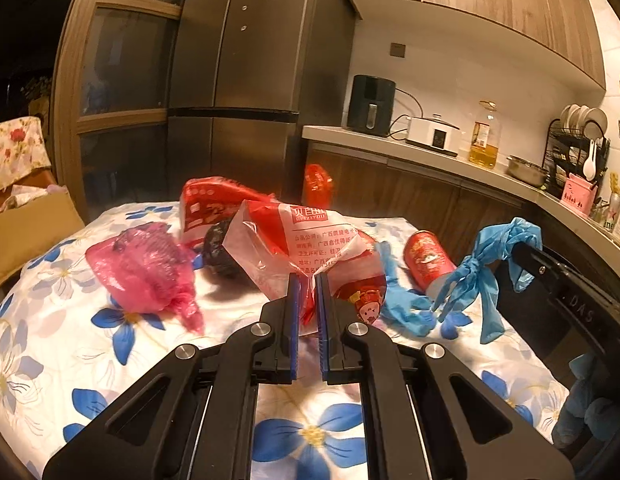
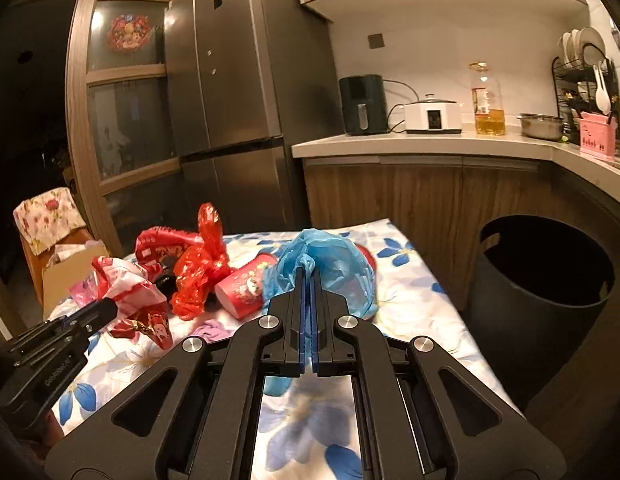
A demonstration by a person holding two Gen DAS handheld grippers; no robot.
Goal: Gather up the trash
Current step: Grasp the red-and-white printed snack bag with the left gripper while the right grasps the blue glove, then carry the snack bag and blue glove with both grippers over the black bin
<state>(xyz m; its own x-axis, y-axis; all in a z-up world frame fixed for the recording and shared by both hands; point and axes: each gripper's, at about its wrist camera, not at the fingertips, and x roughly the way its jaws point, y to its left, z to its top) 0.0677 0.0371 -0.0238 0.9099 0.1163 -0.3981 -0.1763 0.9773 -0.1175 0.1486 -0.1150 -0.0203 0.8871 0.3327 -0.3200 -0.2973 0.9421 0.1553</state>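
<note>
Trash lies on a table with a blue-flowered cloth (image 1: 62,344). My left gripper (image 1: 308,278) is shut on a red-and-white printed plastic bag (image 1: 294,236), lifted a little off the cloth; from the right wrist it shows at the left (image 2: 110,306) with that bag (image 2: 130,292). My right gripper (image 2: 308,274) is shut on a blue disposable glove (image 2: 329,264), which dangles from it (image 1: 481,264) above the table's right side. A second blue glove (image 1: 405,304), a red paper cup (image 1: 425,256), a pink bag (image 1: 146,268) and a crumpled red bag (image 2: 202,268) lie on the cloth.
A black trash bin (image 2: 541,276) stands open on the floor right of the table, below the counter (image 2: 429,144). A fridge (image 2: 238,92) is behind the table. A cardboard box (image 1: 34,232) sits at the left. A dark lump (image 1: 220,252) lies among the trash.
</note>
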